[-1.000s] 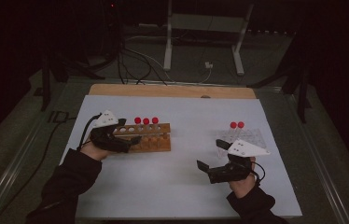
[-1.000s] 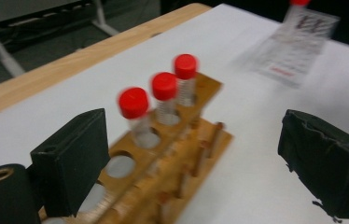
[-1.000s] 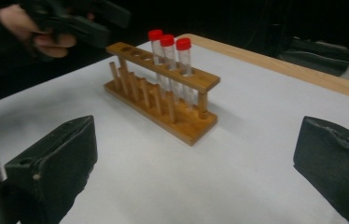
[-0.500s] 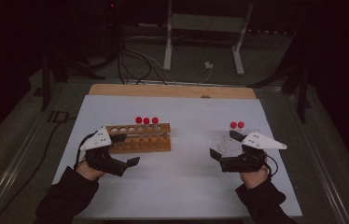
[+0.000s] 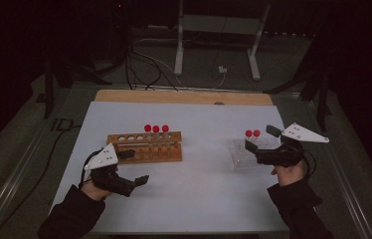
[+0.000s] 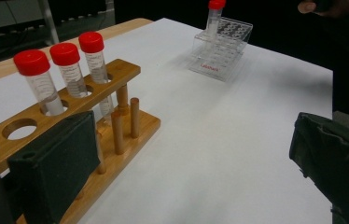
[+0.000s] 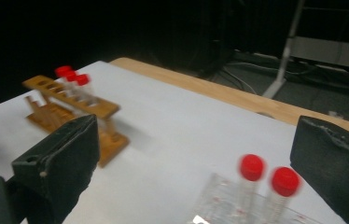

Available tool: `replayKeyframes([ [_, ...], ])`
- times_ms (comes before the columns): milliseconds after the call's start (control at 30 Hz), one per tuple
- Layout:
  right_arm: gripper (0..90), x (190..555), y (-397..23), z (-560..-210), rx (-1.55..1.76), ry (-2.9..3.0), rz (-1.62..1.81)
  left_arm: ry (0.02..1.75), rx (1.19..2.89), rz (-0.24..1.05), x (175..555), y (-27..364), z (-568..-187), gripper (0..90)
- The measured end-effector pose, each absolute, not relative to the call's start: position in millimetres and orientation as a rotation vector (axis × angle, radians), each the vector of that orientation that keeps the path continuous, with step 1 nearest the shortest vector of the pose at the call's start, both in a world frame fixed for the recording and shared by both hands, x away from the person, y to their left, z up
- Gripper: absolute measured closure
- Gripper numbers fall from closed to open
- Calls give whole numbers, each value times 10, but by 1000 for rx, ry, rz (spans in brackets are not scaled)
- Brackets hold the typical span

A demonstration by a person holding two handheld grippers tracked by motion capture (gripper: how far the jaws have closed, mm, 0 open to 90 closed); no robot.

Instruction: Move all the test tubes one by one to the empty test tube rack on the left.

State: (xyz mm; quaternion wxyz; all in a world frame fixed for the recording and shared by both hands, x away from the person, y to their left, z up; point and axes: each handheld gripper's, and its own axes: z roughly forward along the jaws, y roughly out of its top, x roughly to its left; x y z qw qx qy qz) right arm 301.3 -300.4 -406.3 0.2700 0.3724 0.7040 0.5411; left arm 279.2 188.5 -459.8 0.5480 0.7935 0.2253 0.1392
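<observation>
While both jaws stand wide and empty, left tool [image 5: 133, 169] beside wooden rack [image 5: 146, 146], right tool [image 5: 259, 140] over two red-capped tubes [image 5: 252, 134] in clear rack [image 5: 246, 157], white table [image 5: 199, 184].

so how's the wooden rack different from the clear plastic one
The wooden rack is brown and opaque, with one row of round holes; the clear plastic rack is see-through, with a grid of small wells. The wooden rack holds three red-capped tubes and stands nearer the left gripper; the clear plastic rack holds two, beside the right gripper. Both stand on the white sheet.
</observation>
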Motion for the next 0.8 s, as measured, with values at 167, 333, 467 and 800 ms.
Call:
replayKeyframes([
  [167, 16, 3163, -3179, -4107, 1080, 1885, 1436, 538, 1870, 366, 2776, 1890, -4627, 22],
  [333, 15, 3301, -3317, -4212, 1133, 1886, 1430, 531, 1866, 364, 2776, 1892, -4634, 22],
  [467, 16, 3393, -3378, -4328, 1161, 1945, 1402, 531, 1876, 351, 2781, 1892, -4655, 22],
  [800, 17, 3469, -3495, -4504, 1272, 1926, 1350, 539, 1876, 343, 2800, 1897, -4694, 22],
])
